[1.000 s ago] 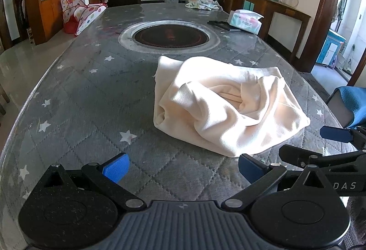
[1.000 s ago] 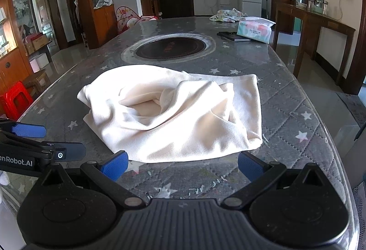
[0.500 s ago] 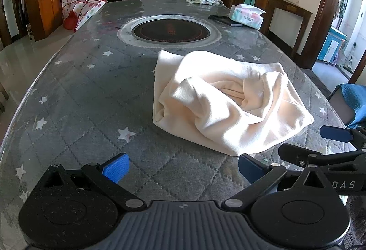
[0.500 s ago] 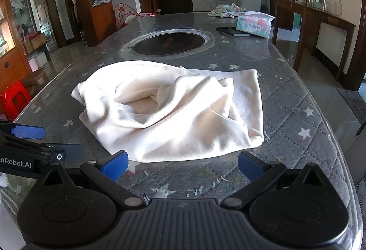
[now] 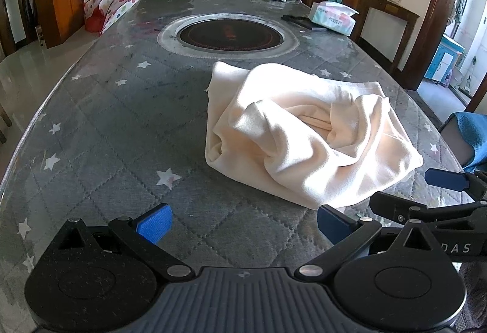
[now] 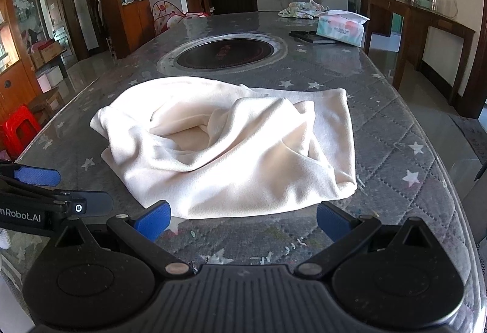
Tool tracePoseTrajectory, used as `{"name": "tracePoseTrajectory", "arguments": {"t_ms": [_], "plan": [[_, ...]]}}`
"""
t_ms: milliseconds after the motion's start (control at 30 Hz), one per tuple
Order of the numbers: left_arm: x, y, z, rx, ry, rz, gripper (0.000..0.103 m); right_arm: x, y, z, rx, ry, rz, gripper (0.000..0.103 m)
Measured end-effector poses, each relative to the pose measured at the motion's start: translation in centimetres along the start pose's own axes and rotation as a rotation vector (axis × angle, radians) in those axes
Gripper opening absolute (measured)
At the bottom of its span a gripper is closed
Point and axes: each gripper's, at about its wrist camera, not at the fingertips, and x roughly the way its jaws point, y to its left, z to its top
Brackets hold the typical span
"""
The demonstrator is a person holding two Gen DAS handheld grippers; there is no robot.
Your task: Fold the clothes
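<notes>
Facing cream garment (image 6: pixel 231 150) (crumpled), both grippers agape

Both views sit low at the near end of the table (image 5: pixel 100 119), facing its far end; the left wrist view has the cloth (image 5: pixel 304 135) close, right of centre; the right wrist view has the cloth (image 6: pixel 231 150) close and central; both share the round hob (image 5: pixel 228 34) farther off.

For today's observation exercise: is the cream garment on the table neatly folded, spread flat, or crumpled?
Crumpled. The cream garment lies bunched on the table, with loose overlapping folds and a hollow in its middle; neither gripper touches it.
</notes>
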Motion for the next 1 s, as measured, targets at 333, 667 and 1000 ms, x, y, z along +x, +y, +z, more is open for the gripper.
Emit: {"name": "tracePoseTrajectory", "arguments": {"t_ms": [333,667,1000], "plan": [[0.4,0.4,0.4,-0.007,0.01,0.002,0.103,0.7,0.1,0.4,-0.001,0.01,0.008,0.103],[0.6,0.9,1.2,-0.011,0.007,0.004,0.103,1.3,0.3,1.4,-0.022,0.005,0.018,0.103],[-0.2,2.0,2.6,-0.004,-0.018,0.012,0.103,1.6,0.1,2.9,-0.05,-0.015,0.042,0.103]]}}
